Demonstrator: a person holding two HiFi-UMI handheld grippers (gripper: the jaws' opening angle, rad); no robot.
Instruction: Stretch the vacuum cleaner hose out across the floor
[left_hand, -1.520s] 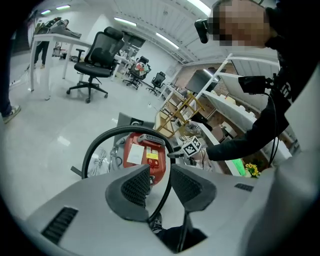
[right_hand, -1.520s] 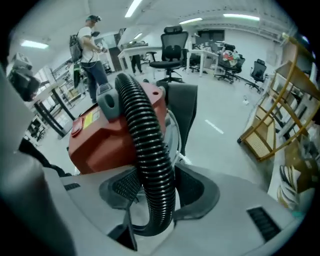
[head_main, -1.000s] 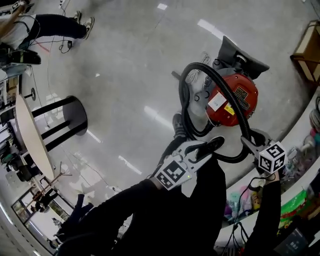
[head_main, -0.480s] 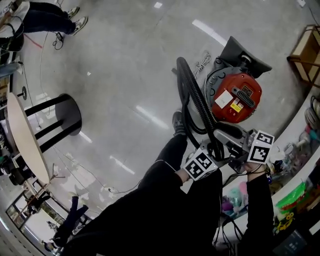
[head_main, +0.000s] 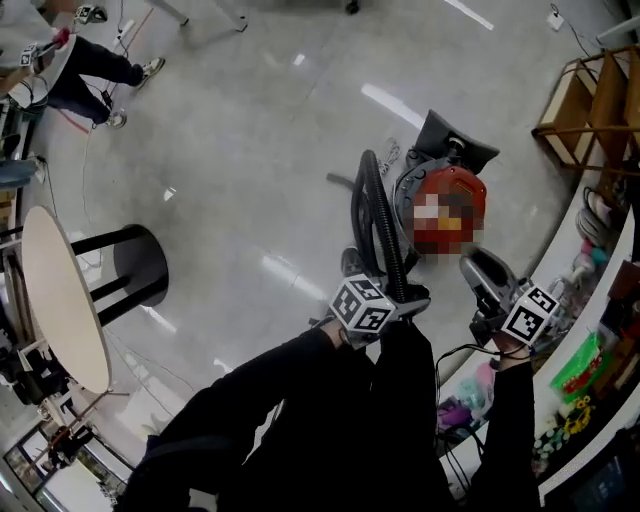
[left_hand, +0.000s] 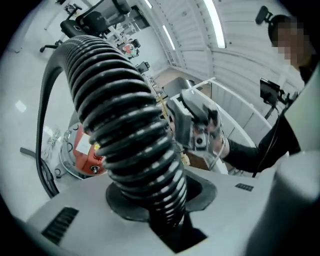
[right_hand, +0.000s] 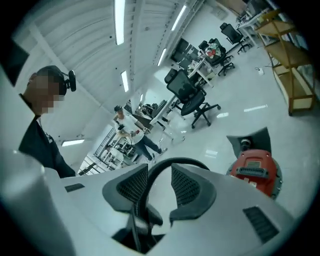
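The red vacuum cleaner (head_main: 455, 185) stands on the floor ahead, also in the left gripper view (left_hand: 82, 150) and the right gripper view (right_hand: 255, 167). Its black ribbed hose (head_main: 372, 185) arches up from it and comes down into my left gripper (head_main: 405, 298). That gripper's jaws have just been closing and are shut on the hose (left_hand: 125, 130), which fills the left gripper (left_hand: 150, 197). My right gripper (head_main: 480, 268) is raised to the right of it. Its jaws have just been closing, but the pads of the right gripper (right_hand: 159, 172) stand apart. Only a thin black arc shows in the gap.
A white round table (head_main: 60, 290) and a black stool (head_main: 140, 265) stand at the left. A wooden shelf (head_main: 590, 100) and a cluttered counter (head_main: 590, 290) line the right. A person (head_main: 90, 65) stands far left. Office chairs (right_hand: 192, 92) are in the distance.
Both grippers have risen. The left gripper, off the hose a second ago, now grips it below the arch. The right gripper has left the hose's low loop by the vacuum.
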